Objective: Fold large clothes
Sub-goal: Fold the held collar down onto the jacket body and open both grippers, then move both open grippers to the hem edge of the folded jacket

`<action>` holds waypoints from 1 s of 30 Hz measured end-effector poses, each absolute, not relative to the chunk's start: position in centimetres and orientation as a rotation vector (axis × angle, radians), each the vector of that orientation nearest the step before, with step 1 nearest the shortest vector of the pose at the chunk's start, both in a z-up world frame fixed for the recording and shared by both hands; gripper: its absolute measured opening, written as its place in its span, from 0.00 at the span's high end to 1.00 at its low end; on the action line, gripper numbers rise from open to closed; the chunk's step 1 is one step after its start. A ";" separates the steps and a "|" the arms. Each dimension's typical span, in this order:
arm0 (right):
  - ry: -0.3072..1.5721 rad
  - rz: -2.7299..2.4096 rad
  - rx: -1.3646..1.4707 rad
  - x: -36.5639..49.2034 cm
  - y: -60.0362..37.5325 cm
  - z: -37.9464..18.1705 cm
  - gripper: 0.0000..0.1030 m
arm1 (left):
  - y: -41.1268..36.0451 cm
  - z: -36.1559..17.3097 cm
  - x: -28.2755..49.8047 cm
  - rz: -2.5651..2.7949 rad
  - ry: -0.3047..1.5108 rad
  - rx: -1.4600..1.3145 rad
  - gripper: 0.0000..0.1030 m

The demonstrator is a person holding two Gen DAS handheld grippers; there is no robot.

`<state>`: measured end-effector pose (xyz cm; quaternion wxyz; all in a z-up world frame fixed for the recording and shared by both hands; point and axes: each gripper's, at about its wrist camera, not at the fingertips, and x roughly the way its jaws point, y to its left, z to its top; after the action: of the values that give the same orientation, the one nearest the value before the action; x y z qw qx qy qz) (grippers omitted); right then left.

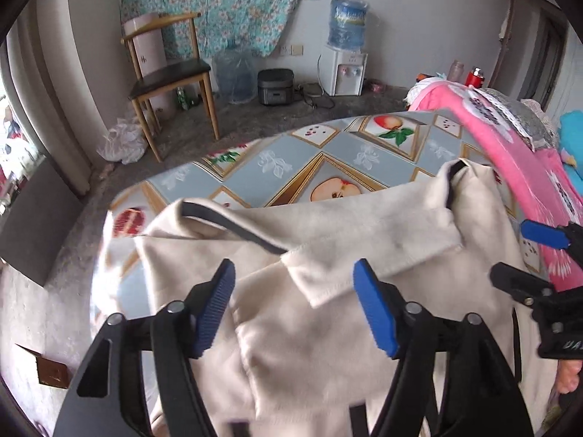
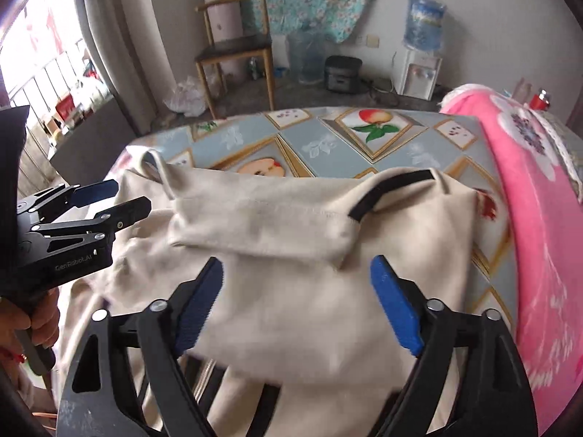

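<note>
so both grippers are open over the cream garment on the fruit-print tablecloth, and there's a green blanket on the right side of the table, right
Nearly: the blanket is pink, not green, as the right wrist view shows. The rest holds: the left gripper and right gripper are both open over the cream garment on the fruit-print tablecloth.

A lived-in room of a home; a wooden chair [image 1: 171,73] stands by the wall, a water dispenser [image 1: 346,62] and rice cooker [image 1: 275,86] sit on the bare floor (concrete, apparently); a fruit-print tablecloth [image 2: 328,145] covers the table.
</note>
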<state>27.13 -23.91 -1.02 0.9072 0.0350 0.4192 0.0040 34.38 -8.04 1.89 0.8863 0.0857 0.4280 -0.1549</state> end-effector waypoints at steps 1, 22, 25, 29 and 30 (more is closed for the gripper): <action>0.857 0.009 0.075 25.5 -23.7 -0.7 0.15 | -7.5 2.6 33.0 -0.320 0.880 0.187 0.28; 0.854 -0.186 0.040 2.3 -17.3 -6.7 0.07 | 4.4 -4.5 8.0 -0.148 0.999 0.018 0.19; 0.836 -0.189 0.038 1.2 -17.3 -6.9 0.07 | 5.5 -5.1 6.8 -0.105 0.982 0.029 0.19; 0.815 -0.182 0.035 0.3 -17.5 -7.5 0.07 | 7.0 -5.3 5.8 -0.052 0.949 0.014 0.19; 0.817 -0.182 0.022 0.1 -17.4 -7.7 0.07 | 7.3 -5.3 5.5 -0.041 0.937 0.005 0.19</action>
<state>0.11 -17.36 -7.73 0.9136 0.0106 0.3966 -0.0885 5.46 7.31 -5.34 0.8920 0.0022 0.4516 -0.0200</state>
